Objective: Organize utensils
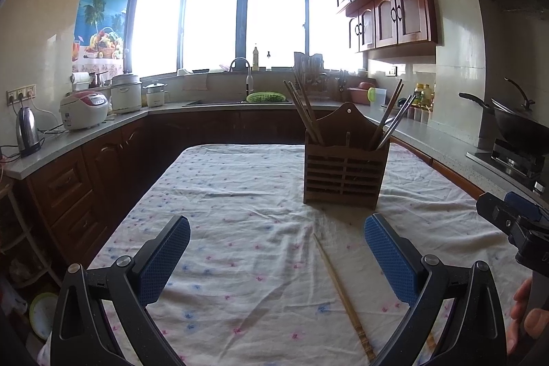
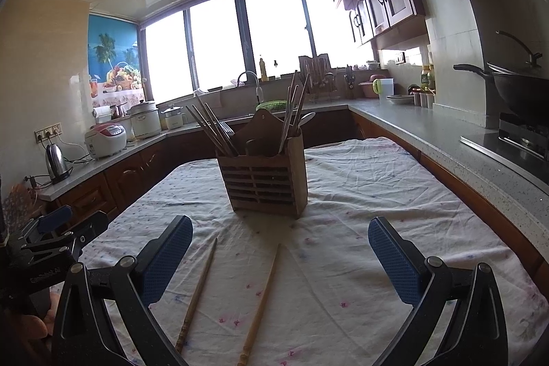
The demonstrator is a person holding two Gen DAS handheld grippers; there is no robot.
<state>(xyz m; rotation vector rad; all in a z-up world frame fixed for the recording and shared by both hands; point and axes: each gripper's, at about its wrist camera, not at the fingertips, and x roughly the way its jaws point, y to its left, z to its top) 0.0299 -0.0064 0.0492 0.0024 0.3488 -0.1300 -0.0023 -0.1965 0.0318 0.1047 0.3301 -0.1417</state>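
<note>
most utensils stand in the slatted brown wooden holder [image 2: 264,180]. two loose bamboo chopsticks [image 2: 196,294] wait on my worktop [image 2: 394,194]; left claw [image 1: 277,258] and right claw [image 2: 280,259] both wide open, empty.

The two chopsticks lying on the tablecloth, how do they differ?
In the right wrist view, the left chopstick looks darker brown; the right chopstick is paler. The left chopstick lies nearer the left tongs; the right chopstick lies more centrally. Both lie flat, ungripped, pointing toward the wooden holder.

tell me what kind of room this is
A home kitchen, most likely. A sink with a faucet sits under the window, a rice cooker stands on the counter, and a wok sits on the stove. In the middle, a cloth-covered table holds a wooden utensil holder.
</note>
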